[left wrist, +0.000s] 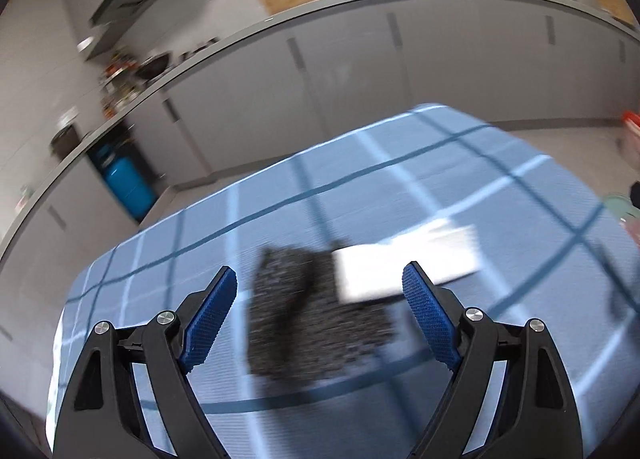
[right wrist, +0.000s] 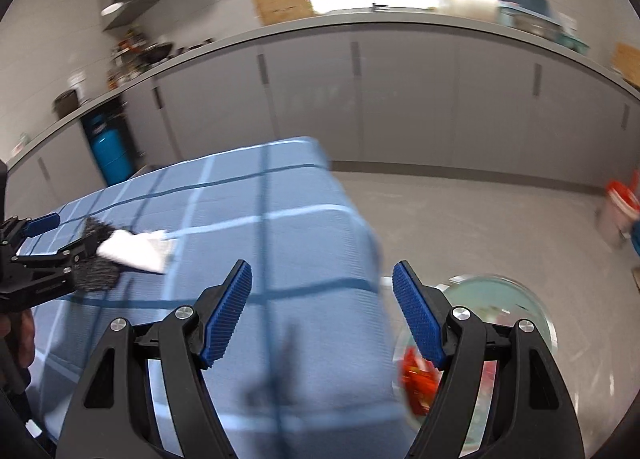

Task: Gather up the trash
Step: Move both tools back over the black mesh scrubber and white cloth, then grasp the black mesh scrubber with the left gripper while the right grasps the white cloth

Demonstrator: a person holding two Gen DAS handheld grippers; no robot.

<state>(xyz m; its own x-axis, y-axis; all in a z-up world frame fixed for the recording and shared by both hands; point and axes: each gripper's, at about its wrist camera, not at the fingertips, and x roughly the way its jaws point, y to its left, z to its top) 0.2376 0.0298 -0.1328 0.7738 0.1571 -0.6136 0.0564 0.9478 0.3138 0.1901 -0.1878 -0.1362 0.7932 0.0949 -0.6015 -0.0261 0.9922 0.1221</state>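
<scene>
Blue checked tablecloth (left wrist: 400, 195) before grey kitchen cabinets (left wrist: 360, 71) and grey floor (right wrist: 460, 227)

table (left wrist: 520, 187): blue checked cloth cover
on it: speckled dark cloth (left wrist: 312, 315); white paper (left wrist: 404, 263) overlapping its edge
floor (right wrist: 460, 227): trash bin (right wrist: 532, 299) beside table

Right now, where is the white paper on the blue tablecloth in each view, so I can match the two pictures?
Left wrist view: the white paper lies right of centre, ahead of the open left gripper, overlapping the dark speckled pad.
Right wrist view: the white paper is at the far left, beside the same dark speckled pad.
Shared landmark: the blue gas cylinder under the counter.
</scene>
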